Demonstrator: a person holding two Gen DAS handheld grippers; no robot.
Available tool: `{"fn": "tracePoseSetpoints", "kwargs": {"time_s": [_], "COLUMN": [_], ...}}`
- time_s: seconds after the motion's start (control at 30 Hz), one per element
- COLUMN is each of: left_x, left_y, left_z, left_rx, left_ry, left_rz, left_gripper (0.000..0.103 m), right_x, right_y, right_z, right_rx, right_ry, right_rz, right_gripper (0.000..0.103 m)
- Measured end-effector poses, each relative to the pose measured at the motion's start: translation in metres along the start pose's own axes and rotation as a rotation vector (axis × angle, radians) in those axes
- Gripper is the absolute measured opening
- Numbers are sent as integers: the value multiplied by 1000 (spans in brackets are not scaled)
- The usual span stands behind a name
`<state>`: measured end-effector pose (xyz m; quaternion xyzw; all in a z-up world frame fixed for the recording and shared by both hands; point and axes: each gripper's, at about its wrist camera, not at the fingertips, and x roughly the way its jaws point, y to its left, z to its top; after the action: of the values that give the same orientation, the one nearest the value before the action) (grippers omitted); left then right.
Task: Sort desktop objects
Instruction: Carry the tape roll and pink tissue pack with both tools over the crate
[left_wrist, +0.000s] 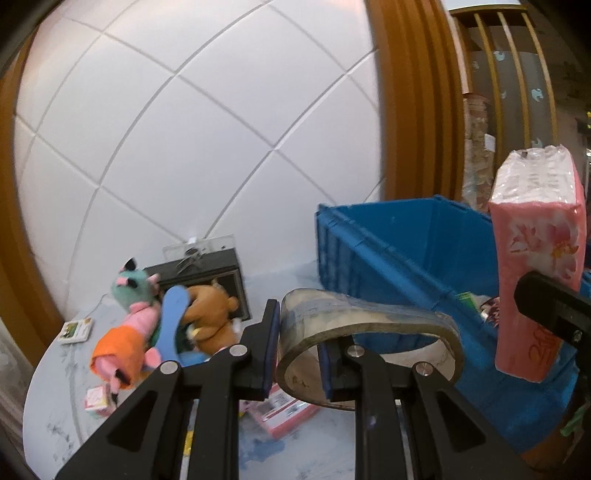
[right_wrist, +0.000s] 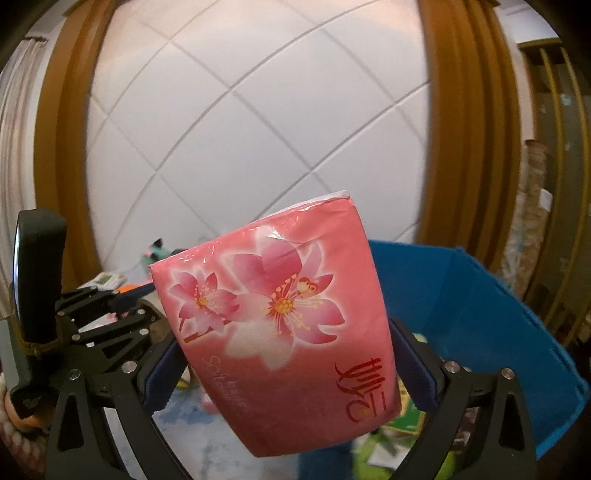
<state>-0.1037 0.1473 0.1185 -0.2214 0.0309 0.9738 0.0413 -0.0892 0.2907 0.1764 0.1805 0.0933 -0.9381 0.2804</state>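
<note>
My left gripper (left_wrist: 297, 354) is shut on the rim of a clear tape roll (left_wrist: 369, 347), held in the air left of the blue crate (left_wrist: 399, 251). My right gripper (right_wrist: 286, 369) is shut on a pink tissue pack with a flower print (right_wrist: 280, 317), gripped by its two sides and tilted. In the left wrist view the same tissue pack (left_wrist: 539, 258) stands upright at the right, over the crate's near corner. The blue crate (right_wrist: 480, 314) lies behind and to the right of the pack in the right wrist view. The left gripper (right_wrist: 122, 295) shows at the left there.
A pile of plush toys (left_wrist: 162, 317) fills a dark box (left_wrist: 207, 273) on the pale table (left_wrist: 306, 443). A small card (left_wrist: 75, 330), a small pink box (left_wrist: 98, 400) and a pink packet (left_wrist: 284, 413) lie on the table. A white tiled wall and wooden frame stand behind.
</note>
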Motion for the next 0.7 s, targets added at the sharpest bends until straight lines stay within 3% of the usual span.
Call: {"fn": "tracePoseSetpoints", "kwargs": {"time_s": [0.43,0.7], "left_x": [4,15], "left_y": [-111,-176], "left_z": [37,45], "left_rx": [97,122], "left_ry": [-3,21], "left_rz": [-118,-183], "left_gripper": [19,19], "right_x": [-44,-54], "right_y": [-109,-187], "right_z": [-13,-32], "right_rx": [94,139], "right_ry": [-21,19], "right_rz": [-177,-273], "right_gripper": [100,100]}}
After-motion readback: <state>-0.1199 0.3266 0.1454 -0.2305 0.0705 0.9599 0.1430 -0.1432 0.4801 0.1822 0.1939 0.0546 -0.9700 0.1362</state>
